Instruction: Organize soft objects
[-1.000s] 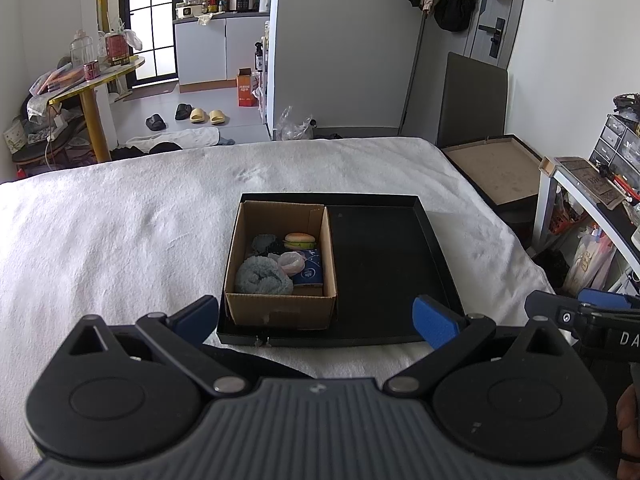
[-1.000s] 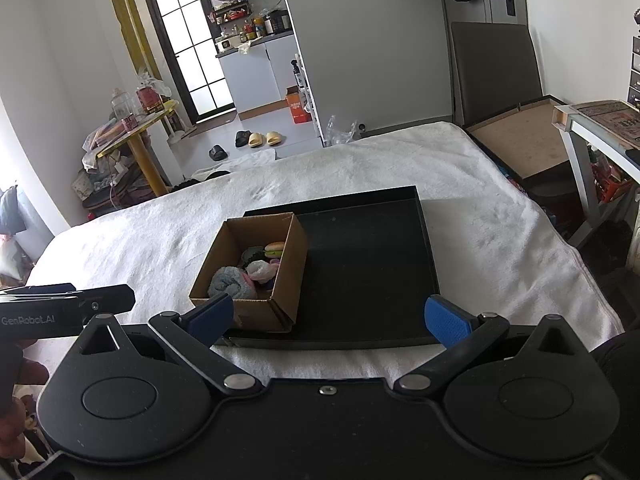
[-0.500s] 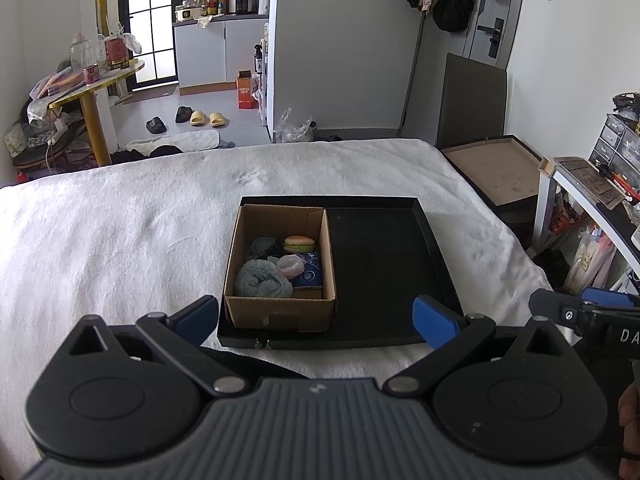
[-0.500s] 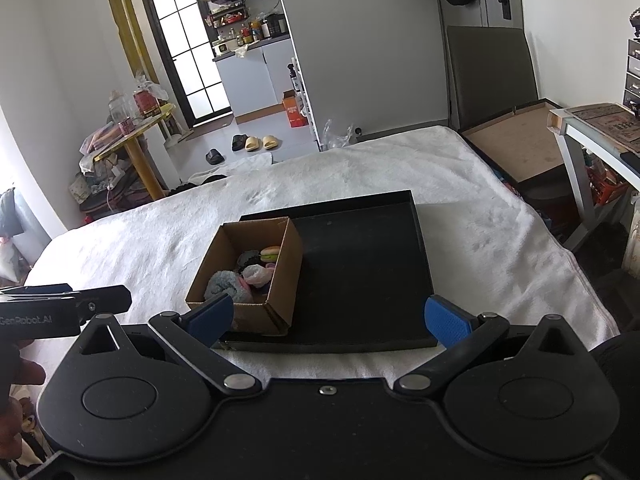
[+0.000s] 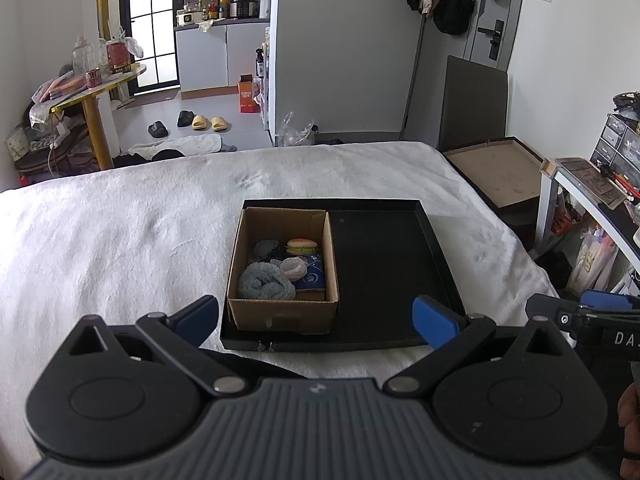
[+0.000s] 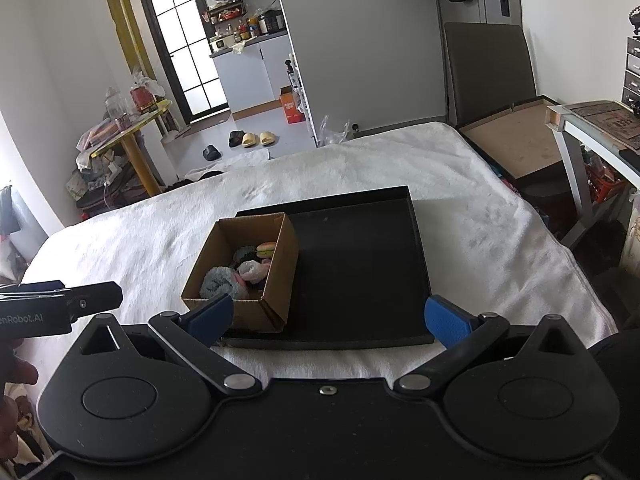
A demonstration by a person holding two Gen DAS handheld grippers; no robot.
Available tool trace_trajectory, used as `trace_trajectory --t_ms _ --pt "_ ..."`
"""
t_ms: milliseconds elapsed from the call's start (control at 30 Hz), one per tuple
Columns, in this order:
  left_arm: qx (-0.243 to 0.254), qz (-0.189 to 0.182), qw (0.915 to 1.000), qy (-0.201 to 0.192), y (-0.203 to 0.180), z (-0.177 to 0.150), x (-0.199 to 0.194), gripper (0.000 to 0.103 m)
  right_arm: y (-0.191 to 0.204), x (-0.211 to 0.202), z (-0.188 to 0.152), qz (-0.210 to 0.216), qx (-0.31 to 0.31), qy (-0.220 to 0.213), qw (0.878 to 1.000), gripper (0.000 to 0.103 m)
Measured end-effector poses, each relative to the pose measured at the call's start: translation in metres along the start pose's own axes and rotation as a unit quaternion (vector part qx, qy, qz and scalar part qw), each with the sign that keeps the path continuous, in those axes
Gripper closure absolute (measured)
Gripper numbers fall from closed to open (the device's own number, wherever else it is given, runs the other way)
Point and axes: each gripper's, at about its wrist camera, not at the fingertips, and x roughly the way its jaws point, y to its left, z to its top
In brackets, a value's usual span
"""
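Nothing moved; both hand-held grippers (image 5: 316, 318) (image 6: 328, 316) stay spread empty; blue packet (image 5: 312, 278) shows left only.

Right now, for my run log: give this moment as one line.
left gripper: open, empty | right gripper: open, empty | soft items in cardboard box | box on black tray's left side

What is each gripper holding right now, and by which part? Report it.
Nothing. The left gripper and right gripper are both open and empty, short of the cardboard box, where the rolled grey towel and toy burger lie untouched.
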Motion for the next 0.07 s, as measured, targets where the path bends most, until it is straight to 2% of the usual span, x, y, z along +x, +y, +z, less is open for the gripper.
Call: trace_trajectory --t_ms 67 --pt "-0.001 -0.001 1.0 0.001 0.0 0.0 0.0003 0.001 0.0003 0.0004 -0.0003 0.0 -0.001 0.001 1.0 0.0"
